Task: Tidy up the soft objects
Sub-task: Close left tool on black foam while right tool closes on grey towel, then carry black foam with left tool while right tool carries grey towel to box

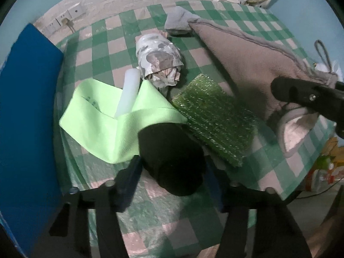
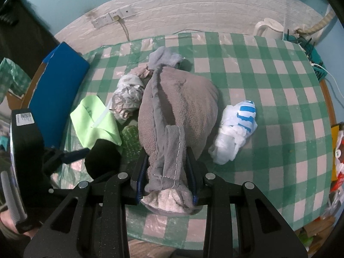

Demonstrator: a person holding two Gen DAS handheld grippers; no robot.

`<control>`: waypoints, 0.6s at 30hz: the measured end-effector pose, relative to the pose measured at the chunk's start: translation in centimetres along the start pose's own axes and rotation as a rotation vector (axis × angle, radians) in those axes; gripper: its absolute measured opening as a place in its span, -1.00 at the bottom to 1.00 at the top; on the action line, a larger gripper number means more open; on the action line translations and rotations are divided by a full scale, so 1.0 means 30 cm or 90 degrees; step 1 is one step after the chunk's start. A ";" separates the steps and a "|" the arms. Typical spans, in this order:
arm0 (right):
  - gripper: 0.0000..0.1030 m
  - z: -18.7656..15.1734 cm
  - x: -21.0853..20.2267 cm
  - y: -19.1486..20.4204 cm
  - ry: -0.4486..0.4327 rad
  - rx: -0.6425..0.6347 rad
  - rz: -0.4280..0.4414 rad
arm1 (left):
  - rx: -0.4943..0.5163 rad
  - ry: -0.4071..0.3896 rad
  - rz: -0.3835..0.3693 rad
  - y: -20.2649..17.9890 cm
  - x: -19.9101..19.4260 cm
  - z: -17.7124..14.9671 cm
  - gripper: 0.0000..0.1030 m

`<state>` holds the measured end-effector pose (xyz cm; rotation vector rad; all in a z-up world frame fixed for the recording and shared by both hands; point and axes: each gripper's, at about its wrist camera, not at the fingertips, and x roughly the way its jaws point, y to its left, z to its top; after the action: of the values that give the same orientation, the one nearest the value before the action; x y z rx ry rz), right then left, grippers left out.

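My left gripper (image 1: 172, 163) is shut on a black rolled cloth (image 1: 172, 157), which also shows in the right wrist view (image 2: 103, 159). It lies over a light green cloth (image 1: 111, 124) next to a green sponge (image 1: 215, 118). My right gripper (image 2: 166, 169) is shut on the end of a grey-brown towel (image 2: 180, 107) that lies bunched on the table; the towel also shows in the left wrist view (image 1: 247, 64). A crumpled patterned plastic bag (image 1: 159, 60) and a grey sock (image 1: 180, 21) lie behind.
A green checked tablecloth (image 2: 268, 86) covers the table. A white and blue plastic bag (image 2: 236, 131) lies right of the towel. A blue box (image 1: 28, 107) stands at the left edge. A white kettle (image 2: 268, 29) and wall sockets (image 2: 109, 19) are at the back.
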<state>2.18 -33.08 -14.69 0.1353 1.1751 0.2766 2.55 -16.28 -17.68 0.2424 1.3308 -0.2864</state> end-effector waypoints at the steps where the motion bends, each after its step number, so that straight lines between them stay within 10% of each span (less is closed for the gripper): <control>1: -0.40 0.000 -0.001 0.001 -0.001 -0.001 0.001 | -0.004 0.000 -0.009 0.001 0.000 -0.002 -0.01; 18: -0.40 0.019 -0.081 0.045 -0.028 -0.019 -0.006 | 0.005 -0.062 -0.026 0.056 -0.128 -0.046 -0.26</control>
<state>1.65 -32.45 -11.97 0.1093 1.1272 0.2806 1.04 -13.99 -14.23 0.2048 1.2405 -0.3342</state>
